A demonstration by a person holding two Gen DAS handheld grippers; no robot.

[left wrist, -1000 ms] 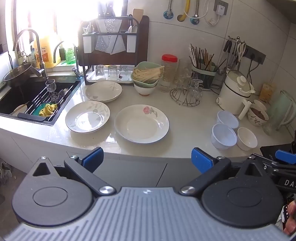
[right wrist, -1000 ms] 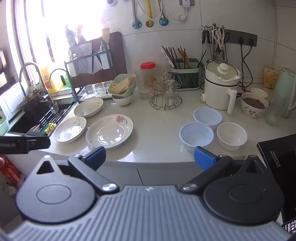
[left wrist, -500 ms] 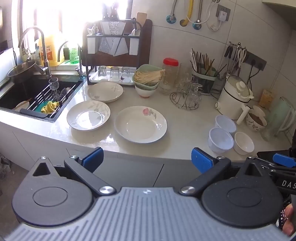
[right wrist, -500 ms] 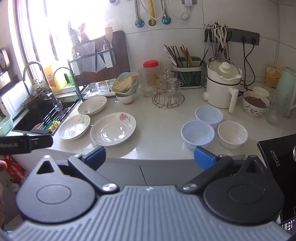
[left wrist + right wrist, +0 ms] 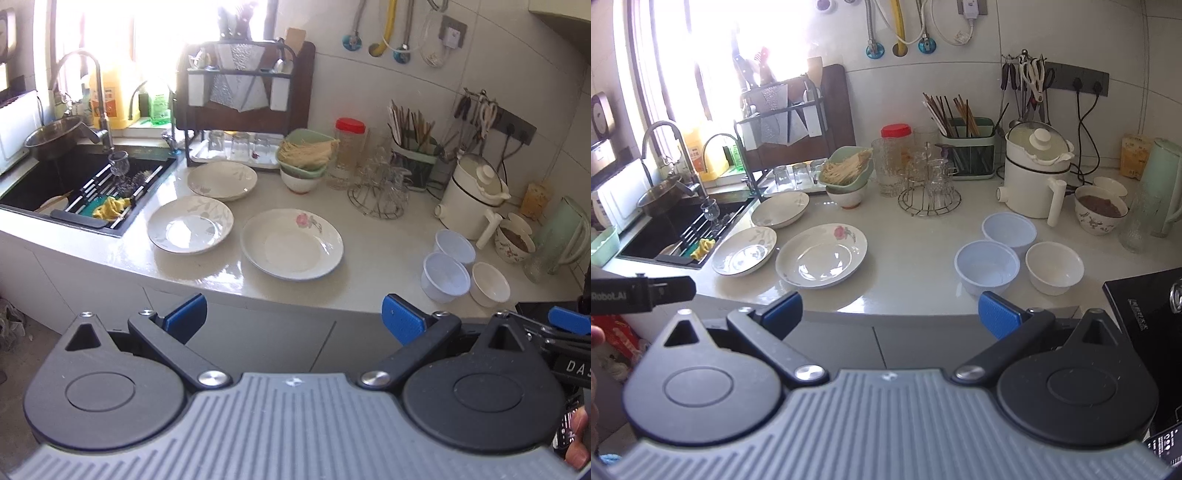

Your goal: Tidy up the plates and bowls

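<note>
Three white plates lie on the counter: a large one with a pink flower [image 5: 291, 243] [image 5: 822, 254], a leaf-patterned one [image 5: 190, 224] [image 5: 744, 251] to its left, and a deeper one [image 5: 221, 180] [image 5: 780, 209] behind. Two pale blue bowls [image 5: 445, 277] [image 5: 988, 266] [image 5: 1009, 230] and a white bowl [image 5: 489, 284] [image 5: 1054, 267] stand at the right. My left gripper [image 5: 293, 319] is open and empty, short of the counter edge. My right gripper [image 5: 890, 314] is open and empty, also short of the edge.
A sink [image 5: 74, 177] with a drain rack is at the left. A dish rack [image 5: 240, 99], a green bowl of noodles [image 5: 306, 153], jars, a glass stand [image 5: 380, 192], a chopstick holder, a white cooker [image 5: 471, 199] and a filled patterned bowl [image 5: 1100, 208] line the back. A black stove [image 5: 1145, 314] is at the right.
Both grippers have drawn back and risen a little, so the counter looks smaller and farther. Nothing on the counter has moved.
</note>
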